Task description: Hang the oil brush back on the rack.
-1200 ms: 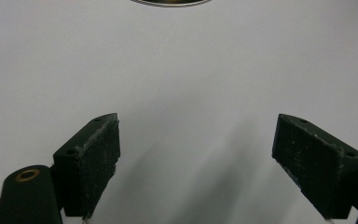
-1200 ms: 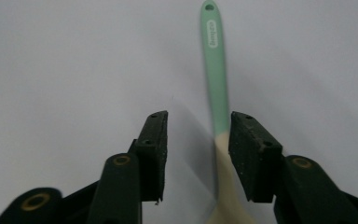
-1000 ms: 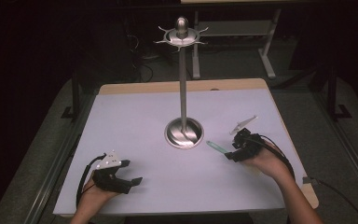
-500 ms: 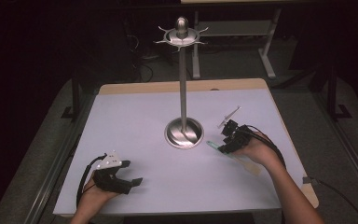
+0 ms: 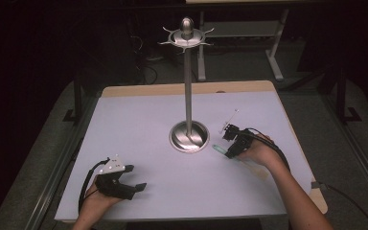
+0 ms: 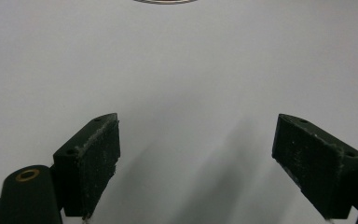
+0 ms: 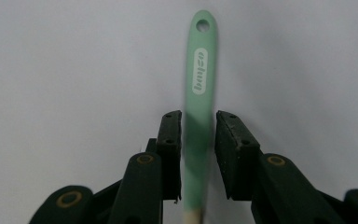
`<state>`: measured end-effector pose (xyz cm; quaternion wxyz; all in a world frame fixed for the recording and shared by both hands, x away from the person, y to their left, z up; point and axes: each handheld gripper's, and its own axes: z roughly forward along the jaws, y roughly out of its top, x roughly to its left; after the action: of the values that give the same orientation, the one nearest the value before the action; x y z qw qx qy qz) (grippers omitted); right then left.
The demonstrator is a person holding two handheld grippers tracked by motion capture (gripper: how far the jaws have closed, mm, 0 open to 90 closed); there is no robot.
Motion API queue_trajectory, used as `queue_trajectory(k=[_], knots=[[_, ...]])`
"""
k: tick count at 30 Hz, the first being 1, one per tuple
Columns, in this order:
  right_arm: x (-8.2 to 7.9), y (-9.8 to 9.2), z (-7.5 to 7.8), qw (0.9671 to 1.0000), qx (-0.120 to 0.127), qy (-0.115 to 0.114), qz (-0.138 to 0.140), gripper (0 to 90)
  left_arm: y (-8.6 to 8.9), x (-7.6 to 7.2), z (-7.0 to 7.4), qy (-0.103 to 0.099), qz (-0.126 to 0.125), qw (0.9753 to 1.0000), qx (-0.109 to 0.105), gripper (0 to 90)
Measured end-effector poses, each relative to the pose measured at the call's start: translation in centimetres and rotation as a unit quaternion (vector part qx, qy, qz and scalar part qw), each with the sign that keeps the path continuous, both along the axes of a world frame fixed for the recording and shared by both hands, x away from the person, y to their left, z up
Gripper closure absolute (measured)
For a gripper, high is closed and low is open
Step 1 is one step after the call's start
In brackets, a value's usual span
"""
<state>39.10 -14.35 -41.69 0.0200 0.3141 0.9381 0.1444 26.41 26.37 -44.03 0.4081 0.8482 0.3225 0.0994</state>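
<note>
Spatula handle [image 7: 199, 84], mint green with a hole at its tip and a wooden part below, lies on the white table top [image 5: 143, 124] just right of the metal stand's round base [image 5: 189, 136], and your right gripper [image 7: 198, 140] has its jaws closed in on either side of it, though you cannot tell from the pictures whether both pads press it. Your left gripper [image 6: 196, 163] rests near the table's front left edge, well apart from the stand, with its jaws spread wide and holding nothing.

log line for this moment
left gripper: open, idle on table | right gripper: shut on green handle | stand: hooks bare
</note>
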Motion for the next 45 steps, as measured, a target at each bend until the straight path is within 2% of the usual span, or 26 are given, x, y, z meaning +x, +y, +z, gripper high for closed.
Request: queue_trajectory(k=[7, 14, 18, 22, 30, 34, 36, 38, 42, 44, 45], knots=[[0.4, 0.7, -0.2, 0.9997, -0.020, 0.005, 0.009, 72.9, 0.0, 0.0, 0.0, 0.001, 0.000, 1.0000, 0.000, 14.8], [0.6, 0.7, -0.3, 0.9997, -0.021, 0.005, 0.015, 74.0, 0.0, 0.0, 0.0, 0.000, -0.004, 1.0000, 0.002, 14.8], [0.4, 1.3, -0.2, 0.9991, -0.040, 0.006, 0.014, 74.3, -0.2, 0.0, -0.1, 0.003, -0.007, 1.0000, 0.005, 14.8], [0.6, 1.7, -0.1, 0.9985, -0.050, 0.019, 0.010, 76.1, -0.2, 0.0, -0.1, 0.004, -0.006, 1.0000, 0.004, 14.9], [0.8, 1.7, -0.2, 0.9983, -0.053, 0.023, 0.006, 77.7, -0.3, 0.0, 0.0, 0.003, -0.010, 0.9999, 0.004, 14.9], [0.9, 1.4, -0.1, 0.9988, -0.043, 0.024, 0.003, 77.7, -0.1, 0.0, 0.0, 0.006, -0.007, 1.0000, 0.002, 14.9], [1.0, 0.8, -0.1, 0.9994, -0.023, 0.023, 0.004, 77.7, -0.1, 0.0, 0.0, 0.003, -0.008, 1.0000, 0.000, 14.9], [0.9, 0.6, 0.0, 0.9996, -0.017, 0.023, -0.002, 77.7, 0.0, 0.0, 0.0, 0.002, -0.008, 1.0000, -0.001, 14.9], [0.7, -0.3, 0.5, 0.9998, 0.010, 0.008, -0.013, 77.6, 0.0, 0.0, 0.0, 0.001, -0.008, 1.0000, -0.002, 14.9], [0.5, -1.0, 1.3, 0.9993, 0.029, -0.005, -0.022, 77.6, 0.0, 0.0, 0.0, 0.001, -0.007, 1.0000, -0.003, 14.9], [0.5, -1.0, 1.3, 0.9993, 0.029, -0.005, -0.022, 77.6, 0.0, 0.0, 0.0, 0.001, -0.007, 1.0000, -0.003, 14.9]])
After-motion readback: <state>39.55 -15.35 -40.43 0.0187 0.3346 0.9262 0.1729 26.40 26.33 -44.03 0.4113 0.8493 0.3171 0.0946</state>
